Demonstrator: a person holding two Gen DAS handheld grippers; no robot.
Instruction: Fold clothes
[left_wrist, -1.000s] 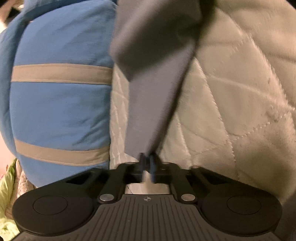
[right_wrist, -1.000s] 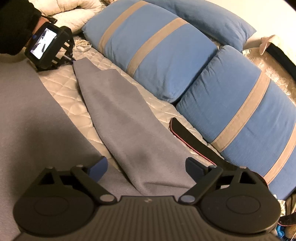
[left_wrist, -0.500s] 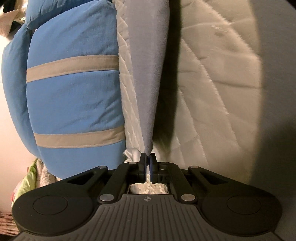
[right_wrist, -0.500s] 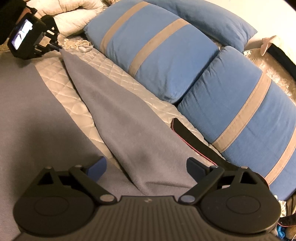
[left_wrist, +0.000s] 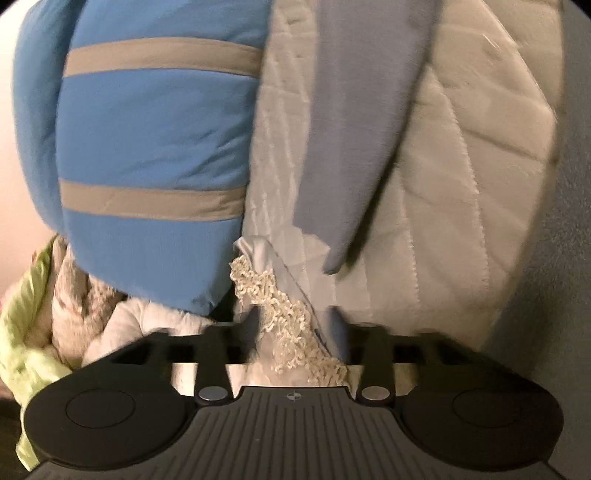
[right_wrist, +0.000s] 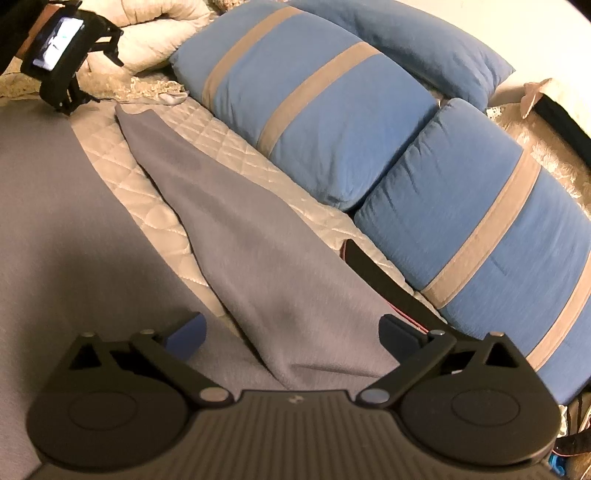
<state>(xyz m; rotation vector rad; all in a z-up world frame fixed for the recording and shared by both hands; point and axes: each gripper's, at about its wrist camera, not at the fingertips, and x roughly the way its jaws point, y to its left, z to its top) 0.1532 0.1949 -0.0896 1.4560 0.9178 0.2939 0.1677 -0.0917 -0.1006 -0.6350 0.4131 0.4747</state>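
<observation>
Right wrist: grey sleeve (right_wrist: 258, 251) between spread right claw (right_wrist: 291, 328); left claw (left_wrist: 295, 325) parted, clear.

Motion blur smears the grey garment (left_wrist: 354, 122) and lace trim (left_wrist: 291, 332).

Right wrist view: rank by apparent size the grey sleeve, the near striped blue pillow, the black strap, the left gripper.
1. near striped blue pillow, grey sleeve: too alike to rank
2. black strap
3. left gripper, though farthest from camera

Two low wrist views along the quilt (left_wrist: 461, 184) — shared: grey sleeve (left_wrist: 354, 129) (left nearer).
</observation>
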